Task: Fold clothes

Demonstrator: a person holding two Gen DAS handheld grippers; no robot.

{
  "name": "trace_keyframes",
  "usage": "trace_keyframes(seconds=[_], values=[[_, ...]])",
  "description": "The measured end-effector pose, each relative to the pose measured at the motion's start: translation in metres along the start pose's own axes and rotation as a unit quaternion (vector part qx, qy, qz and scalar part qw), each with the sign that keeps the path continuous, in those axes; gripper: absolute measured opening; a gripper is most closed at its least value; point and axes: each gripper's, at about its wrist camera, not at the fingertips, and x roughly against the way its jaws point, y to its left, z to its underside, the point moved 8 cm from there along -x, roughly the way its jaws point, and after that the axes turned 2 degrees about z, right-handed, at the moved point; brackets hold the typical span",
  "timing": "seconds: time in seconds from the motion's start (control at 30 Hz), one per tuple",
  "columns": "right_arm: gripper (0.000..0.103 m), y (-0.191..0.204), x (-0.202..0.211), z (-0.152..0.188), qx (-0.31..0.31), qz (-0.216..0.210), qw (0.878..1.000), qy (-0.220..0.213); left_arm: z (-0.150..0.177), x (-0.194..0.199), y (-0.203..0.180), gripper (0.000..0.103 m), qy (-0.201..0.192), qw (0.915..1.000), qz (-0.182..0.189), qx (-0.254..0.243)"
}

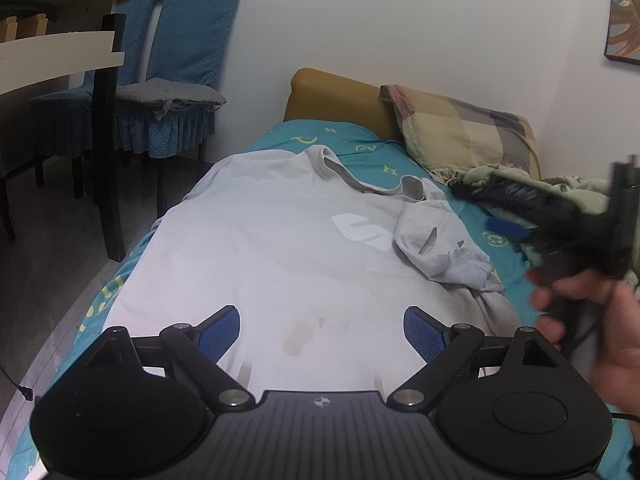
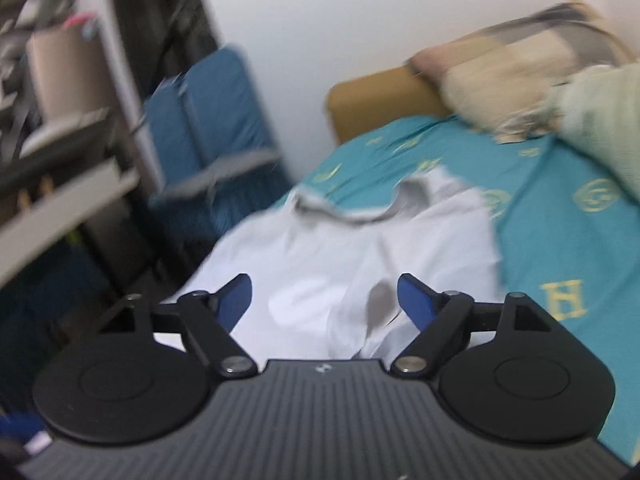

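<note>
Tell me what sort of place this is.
Probably a bedroom in a home: a bed with a teal sheet, a pillow at its head, and covered chairs beside it.

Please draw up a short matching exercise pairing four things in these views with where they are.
Things:
1. pale grey T-shirt
2. checked beige pillow
3. blue quilted chair cover
4. framed leaf picture

Places:
A. on the wall
B. spread flat on the turquoise bedsheet
C. beside the bed, by the wall
D. at the bed's head

Pairs: 1-B, 2-D, 3-C, 4-A
</note>
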Motion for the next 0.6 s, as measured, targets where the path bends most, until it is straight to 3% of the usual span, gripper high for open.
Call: trace_keyframes(seconds=[0.2,0.4,0.5,0.6], values=[[0.081,-0.004,0.096,-0.034,0.006,0.084,0.996,-0.039,-0.005,0.015,-0.005,0.087,-0.012,0.9998,0.014,-0.006],[0.082,-0.005,0.193,-0.021,-0.086,0.125,0.988,-0.041,0.004,0.033,-0.020,0.077,-0.004,0.9988,0.047,-0.015],[0.082,-0.002,0.218,-0.004,-0.094,0.126,0.987,-0.044,0.011,0.035,-0.026,0.073,0.006,0.9981,0.057,-0.023],[0.082,0.003,0.213,0.004,-0.046,0.116,0.991,-0.049,0.017,0.034,-0.029,0.069,0.014,0.9980,0.054,-0.029]])
